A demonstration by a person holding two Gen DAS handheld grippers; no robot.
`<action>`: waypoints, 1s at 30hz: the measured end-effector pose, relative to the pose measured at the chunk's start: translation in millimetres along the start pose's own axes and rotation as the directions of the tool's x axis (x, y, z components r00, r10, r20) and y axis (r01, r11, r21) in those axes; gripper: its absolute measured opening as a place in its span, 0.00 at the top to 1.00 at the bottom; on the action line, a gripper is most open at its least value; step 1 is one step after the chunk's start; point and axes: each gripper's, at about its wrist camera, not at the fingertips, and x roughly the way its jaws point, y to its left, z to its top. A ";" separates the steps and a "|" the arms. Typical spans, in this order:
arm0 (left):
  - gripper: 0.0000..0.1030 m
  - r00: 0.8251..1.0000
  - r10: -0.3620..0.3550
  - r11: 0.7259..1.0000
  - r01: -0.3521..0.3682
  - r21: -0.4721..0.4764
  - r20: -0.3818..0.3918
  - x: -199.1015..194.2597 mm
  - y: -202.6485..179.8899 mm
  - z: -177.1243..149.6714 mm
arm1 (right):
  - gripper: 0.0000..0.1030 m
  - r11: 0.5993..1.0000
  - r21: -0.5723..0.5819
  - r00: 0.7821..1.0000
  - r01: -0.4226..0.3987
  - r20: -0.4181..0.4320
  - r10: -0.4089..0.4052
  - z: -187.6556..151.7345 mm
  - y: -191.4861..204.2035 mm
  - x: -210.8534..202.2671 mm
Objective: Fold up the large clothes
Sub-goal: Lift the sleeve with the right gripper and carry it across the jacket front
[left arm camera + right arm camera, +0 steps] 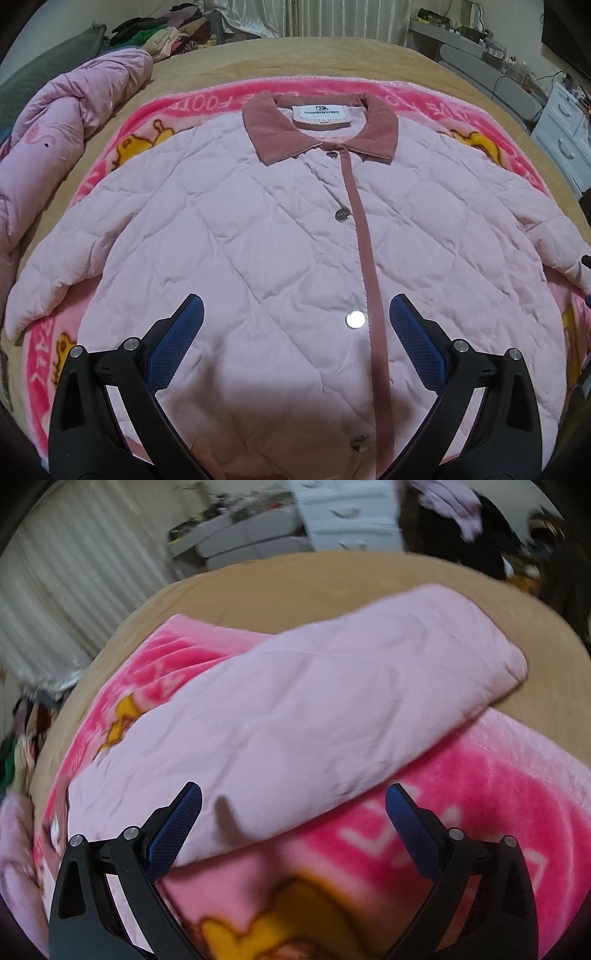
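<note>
Left wrist view looks along a bed (332, 62) under a tan cover, with a bright pink cartoon blanket (207, 103) spread across it. On that blanket the task's garment, a pale pink quilted jacket (258, 229), lies flat and face up, buttoned, collar (266, 129) away from the camera, both sleeves spread out to the sides. A rumpled pink duvet (55, 147) is bunched along the left edge of the bed, near the jacket's sleeve but apart from it. Beyond it, a heap of mixed clothes (166, 33) sits by the curtain. A white chest of drawers (565, 136) and a cluttered grey shelf (461, 40) stand to the right of the bed. The left gripper (295, 314) hovers over the jacket's lower front, jaws spread wide, holding nothing.

In the blurred right wrist view, the right gripper (293, 801) is also wide apart and empty, above the right sleeve (332, 701), which stretches out over the blanket and onto the tan cover.
</note>
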 end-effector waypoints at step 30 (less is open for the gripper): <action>0.08 0.999 0.048 0.989 -0.046 -0.143 0.008 -28.3 60.7 40.8 | 0.82 0.952 -0.115 0.907 -0.285 0.289 0.306 91.0 48.4 -76.4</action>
